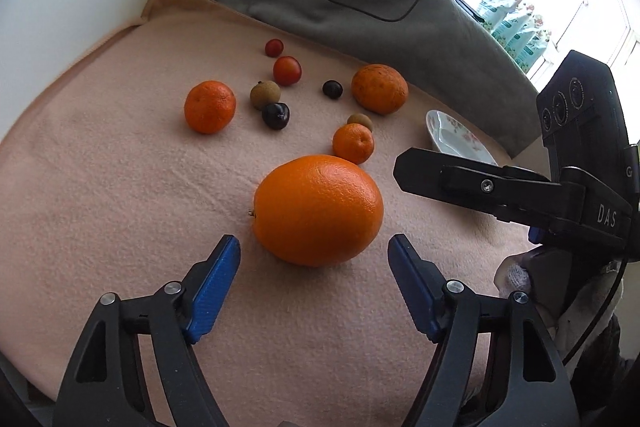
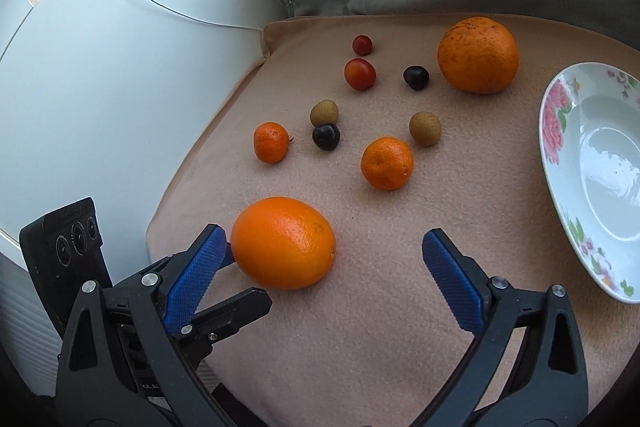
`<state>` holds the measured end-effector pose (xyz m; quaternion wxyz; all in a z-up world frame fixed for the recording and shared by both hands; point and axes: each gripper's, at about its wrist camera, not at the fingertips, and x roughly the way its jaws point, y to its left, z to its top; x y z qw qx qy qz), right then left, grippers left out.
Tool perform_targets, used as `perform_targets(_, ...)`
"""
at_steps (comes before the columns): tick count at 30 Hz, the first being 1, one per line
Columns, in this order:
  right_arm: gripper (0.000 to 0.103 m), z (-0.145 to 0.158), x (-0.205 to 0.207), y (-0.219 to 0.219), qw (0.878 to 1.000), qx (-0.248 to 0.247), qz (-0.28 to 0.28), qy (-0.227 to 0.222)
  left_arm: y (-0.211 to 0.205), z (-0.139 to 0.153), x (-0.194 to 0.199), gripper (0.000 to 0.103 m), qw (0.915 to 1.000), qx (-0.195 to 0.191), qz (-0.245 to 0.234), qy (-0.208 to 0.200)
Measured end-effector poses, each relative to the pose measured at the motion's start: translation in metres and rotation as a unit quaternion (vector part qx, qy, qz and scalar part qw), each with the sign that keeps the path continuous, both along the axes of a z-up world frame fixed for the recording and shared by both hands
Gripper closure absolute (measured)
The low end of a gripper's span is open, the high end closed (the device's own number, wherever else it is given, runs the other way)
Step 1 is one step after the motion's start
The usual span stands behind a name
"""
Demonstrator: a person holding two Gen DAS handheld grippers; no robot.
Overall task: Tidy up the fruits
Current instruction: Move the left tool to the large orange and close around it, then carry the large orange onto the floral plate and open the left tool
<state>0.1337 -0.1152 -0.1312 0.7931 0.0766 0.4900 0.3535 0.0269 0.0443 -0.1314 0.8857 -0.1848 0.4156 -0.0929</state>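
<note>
My left tongs [image 1: 314, 251] and right tongs [image 2: 324, 247] gape; the orange [image 1: 318, 209] lies sideways, stem left, tangerine [image 1: 353, 143] behind.

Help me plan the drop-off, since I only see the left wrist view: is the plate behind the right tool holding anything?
Observer: No, the plate is bare inside, with flowers only on its rim.
Operator: Is the right tool open?
Observer: Yes, the right tool is wide open and holds nothing.
Operator: Where is the big orange relative to it?
Observer: The big orange lies just ahead, close by its left finger, not centred.
</note>
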Motion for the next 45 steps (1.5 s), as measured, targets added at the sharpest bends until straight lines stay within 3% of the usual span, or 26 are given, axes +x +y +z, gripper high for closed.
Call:
perform_targets(5,0.012,-0.009,0.006,0.014,1.000,0.001,0.017,0.018,0.000,-0.005,0.003,0.033,1.0000,-0.006,-0.004,0.003)
perform_targets(14,0.016,-0.017,0.006,0.030,0.998,0.010,0.046,0.038,0.000,-0.009,0.006,0.037,0.9999,-0.011,-0.010,0.002)
perform_targets(19,0.029,-0.023,0.006,0.034,0.998,0.007,0.051,0.045,0.000,-0.009,0.007,0.039,0.9998,-0.016,-0.012,0.001)
perform_targets(33,0.030,-0.011,-0.007,0.016,0.999,0.007,0.040,0.020,-0.014,-0.003,0.008,0.039,0.9996,-0.001,-0.026,-0.008)
perform_targets(45,0.030,0.013,-0.008,-0.047,1.000,0.015,-0.024,-0.012,-0.063,0.015,0.022,0.039,0.9961,0.001,-0.082,-0.033)
